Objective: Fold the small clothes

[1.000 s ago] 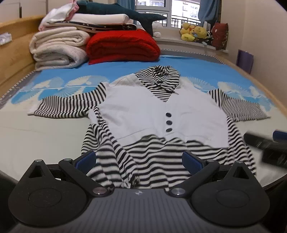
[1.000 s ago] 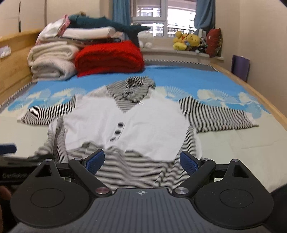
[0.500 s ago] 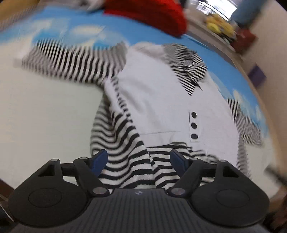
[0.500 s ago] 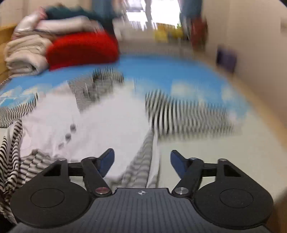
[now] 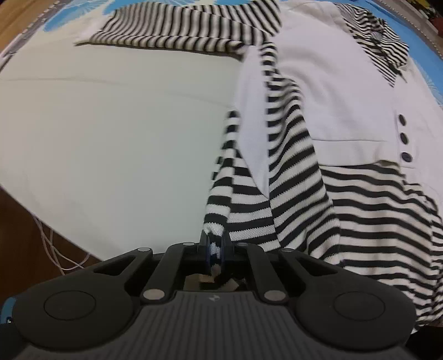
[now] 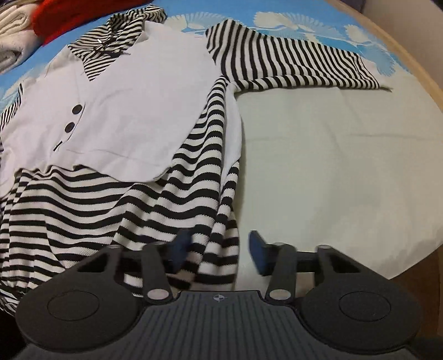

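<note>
A small black-and-white striped top (image 5: pixel 346 116) with a white vest front and dark buttons lies face up on the bed, sleeves spread. My left gripper (image 5: pixel 215 249) is shut on the striped bottom left corner of its hem. In the right wrist view the top (image 6: pixel 133 91) fills the left half. My right gripper (image 6: pixel 218 249) is partly open, its blue pads (image 6: pixel 181 246) on either side of the striped bottom right hem corner, not clamped.
The pale sheet (image 5: pixel 124 124) ends at the bed's near edge, with white cables (image 5: pixel 55 249) on the floor below. A red blanket (image 6: pixel 63 16) and folded white bedding (image 6: pixel 11 27) sit at the head. The wooden bed frame (image 6: pixel 409 55) runs along the right.
Both grippers dropped down to the near hem corners of the top. The left gripper closed on the left corner. The right gripper narrowed around the right corner.
</note>
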`<state>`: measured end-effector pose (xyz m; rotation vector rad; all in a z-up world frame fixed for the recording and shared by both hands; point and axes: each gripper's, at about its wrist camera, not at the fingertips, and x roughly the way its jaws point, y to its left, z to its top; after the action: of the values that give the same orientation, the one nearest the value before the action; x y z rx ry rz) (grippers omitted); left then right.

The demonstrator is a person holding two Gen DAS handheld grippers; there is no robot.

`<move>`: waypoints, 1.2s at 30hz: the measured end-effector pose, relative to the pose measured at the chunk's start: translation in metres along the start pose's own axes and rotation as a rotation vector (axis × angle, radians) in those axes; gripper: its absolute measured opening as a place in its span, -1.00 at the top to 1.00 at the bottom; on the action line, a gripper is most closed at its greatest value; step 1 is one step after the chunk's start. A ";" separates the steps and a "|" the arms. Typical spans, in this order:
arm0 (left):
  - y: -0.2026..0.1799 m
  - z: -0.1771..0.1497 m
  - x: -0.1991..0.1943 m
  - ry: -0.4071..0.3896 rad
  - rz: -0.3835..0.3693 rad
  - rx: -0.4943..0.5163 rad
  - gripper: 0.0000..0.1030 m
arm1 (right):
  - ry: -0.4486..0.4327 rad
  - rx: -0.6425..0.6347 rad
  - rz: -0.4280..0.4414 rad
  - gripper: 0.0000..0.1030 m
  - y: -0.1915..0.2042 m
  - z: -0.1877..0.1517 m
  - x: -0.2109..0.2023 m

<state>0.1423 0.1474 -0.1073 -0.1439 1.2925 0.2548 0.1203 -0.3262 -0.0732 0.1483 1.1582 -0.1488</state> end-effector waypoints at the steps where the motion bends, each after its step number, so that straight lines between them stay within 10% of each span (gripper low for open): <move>1: 0.003 -0.002 0.001 0.002 -0.008 -0.004 0.86 | 0.003 0.011 0.008 0.42 -0.002 0.000 0.000; 4: 0.011 -0.003 -0.004 0.004 -0.111 -0.044 0.86 | 0.015 0.038 0.021 0.90 -0.007 -0.001 0.002; 7: 0.009 -0.004 -0.009 -0.017 -0.198 -0.052 0.86 | -0.003 0.068 -0.033 0.94 -0.015 0.000 -0.002; 14: -0.006 -0.005 -0.007 -0.051 -0.001 0.034 0.82 | 0.015 0.033 -0.044 0.92 -0.015 -0.004 0.002; 19: -0.020 -0.007 -0.039 -0.233 -0.033 0.104 0.20 | -0.181 0.047 0.007 0.16 -0.008 0.002 -0.032; 23: -0.051 -0.019 -0.059 -0.338 -0.127 0.265 0.20 | -0.279 0.011 0.069 -0.03 0.000 0.002 -0.050; 26: -0.066 -0.020 -0.042 -0.270 -0.167 0.320 0.20 | -0.131 -0.047 0.106 -0.24 0.013 -0.001 -0.025; 29: -0.068 -0.023 0.000 -0.061 0.016 0.369 0.21 | 0.064 -0.076 0.028 -0.21 0.019 -0.010 0.010; 36: -0.063 -0.017 -0.007 -0.094 0.005 0.338 0.15 | -0.020 -0.111 -0.009 -0.23 0.036 -0.006 -0.006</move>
<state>0.1413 0.0816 -0.1072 0.1573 1.2246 0.0438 0.1197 -0.2895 -0.0687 0.0437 1.1446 -0.0937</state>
